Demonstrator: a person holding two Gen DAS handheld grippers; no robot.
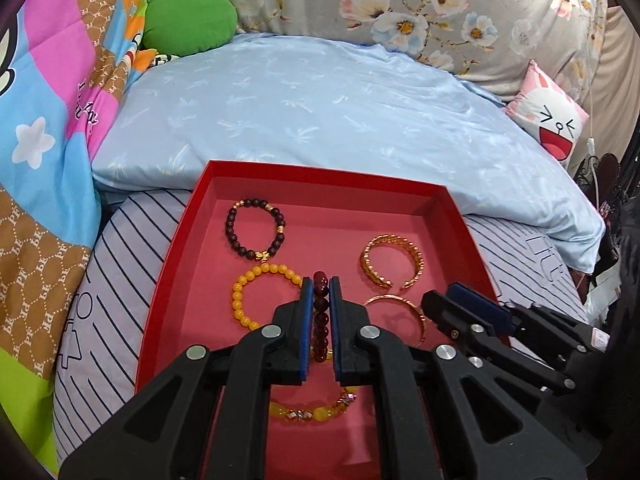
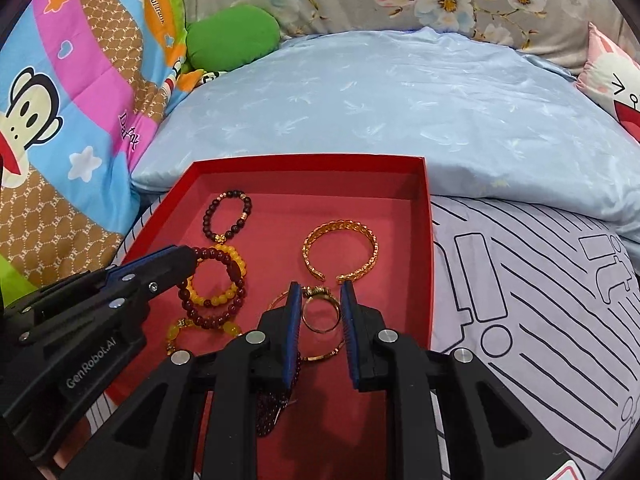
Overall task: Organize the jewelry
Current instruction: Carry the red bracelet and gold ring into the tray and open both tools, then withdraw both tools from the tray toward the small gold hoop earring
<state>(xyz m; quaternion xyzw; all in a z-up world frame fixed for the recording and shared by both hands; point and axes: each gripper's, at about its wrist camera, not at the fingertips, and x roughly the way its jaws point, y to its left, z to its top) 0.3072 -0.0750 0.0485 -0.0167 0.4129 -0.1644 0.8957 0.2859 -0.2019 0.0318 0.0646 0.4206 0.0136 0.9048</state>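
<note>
Already, most pieces lie in the red box [image 1: 180, 248] on the bed: the left gripper [image 1: 321, 312] has its jaws pinching a dark red bead bracelet [image 1: 321, 308], while the right gripper [image 2: 320, 320], jaws spread, straddles a gold ring [image 2: 320, 314]; tidy spacing apparently remains.

I see pale blue pillow [image 1: 320, 112] on striped bedsheet [image 2: 540, 280], green cushion [image 1: 188, 24] beside cartoon quilt [image 2: 72, 92], rabbit cushion [image 1: 552, 120] at right.
</note>
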